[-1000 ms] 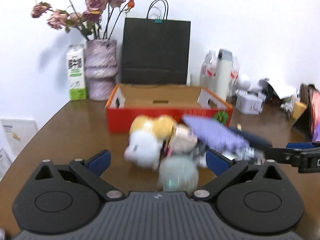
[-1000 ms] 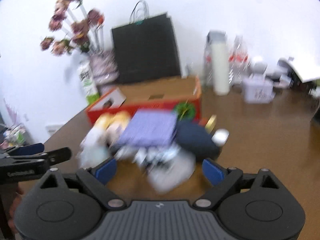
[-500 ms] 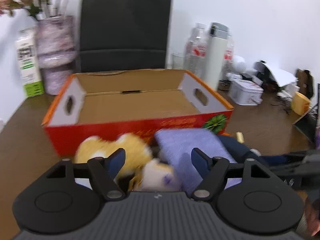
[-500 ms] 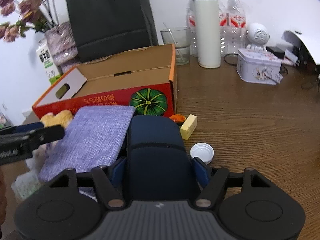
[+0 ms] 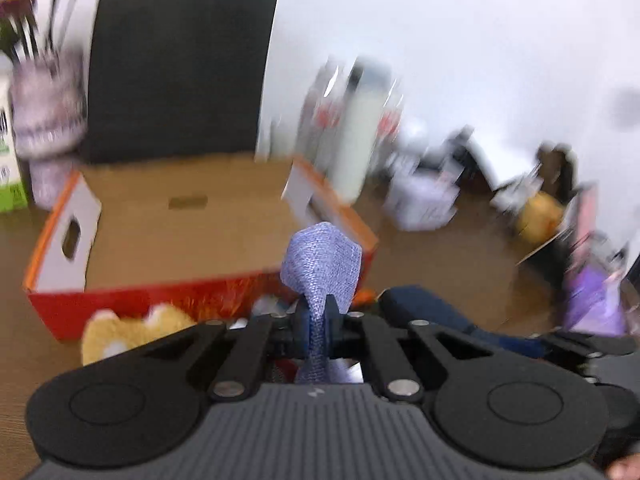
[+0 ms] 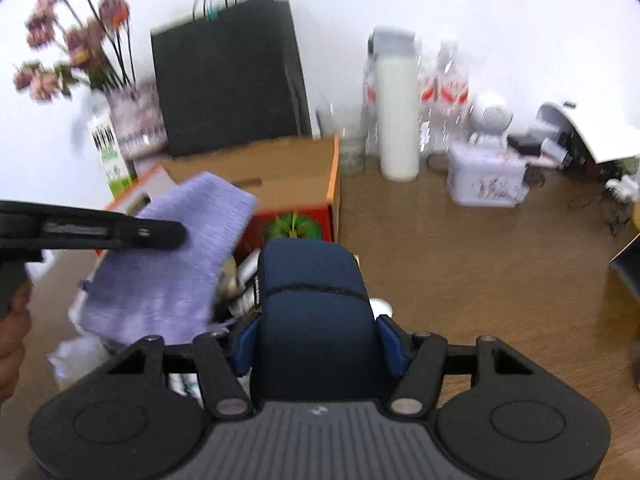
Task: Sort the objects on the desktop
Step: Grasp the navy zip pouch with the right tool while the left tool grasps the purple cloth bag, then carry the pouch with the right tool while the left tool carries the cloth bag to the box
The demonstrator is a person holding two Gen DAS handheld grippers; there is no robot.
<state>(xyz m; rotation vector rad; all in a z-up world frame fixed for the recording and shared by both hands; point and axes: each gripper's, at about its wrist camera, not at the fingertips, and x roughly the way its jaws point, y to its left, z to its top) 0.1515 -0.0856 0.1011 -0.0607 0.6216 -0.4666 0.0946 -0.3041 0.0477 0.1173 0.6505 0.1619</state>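
My left gripper [image 5: 318, 320] is shut on a purple woven pouch [image 5: 322, 264], which stands up between its fingers in front of the red-orange cardboard box [image 5: 56, 240]. The right wrist view shows the same left gripper [image 6: 176, 234] holding the pouch [image 6: 172, 272] lifted above the pile. My right gripper [image 6: 318, 340] has its jaws closing on a dark blue case [image 6: 312, 280], with both blue pads against its sides. The case [image 5: 424, 308] also shows at the right of the left wrist view. A yellow plush toy [image 5: 132, 328] lies before the box.
Behind the box [image 6: 334, 184] stand a black paper bag [image 6: 228, 76], a vase of dried flowers [image 6: 136, 120] and a milk carton [image 6: 108, 156]. A white flask [image 6: 398, 108], bottles, a glass [image 6: 352, 148] and a white tin [image 6: 484, 180] fill the back right. A white cap [image 6: 380, 306] lies by the case.
The left gripper went from wide open over the pile to shut on the purple pouch and raised it. The right gripper moved in and narrowed around the dark blue case.
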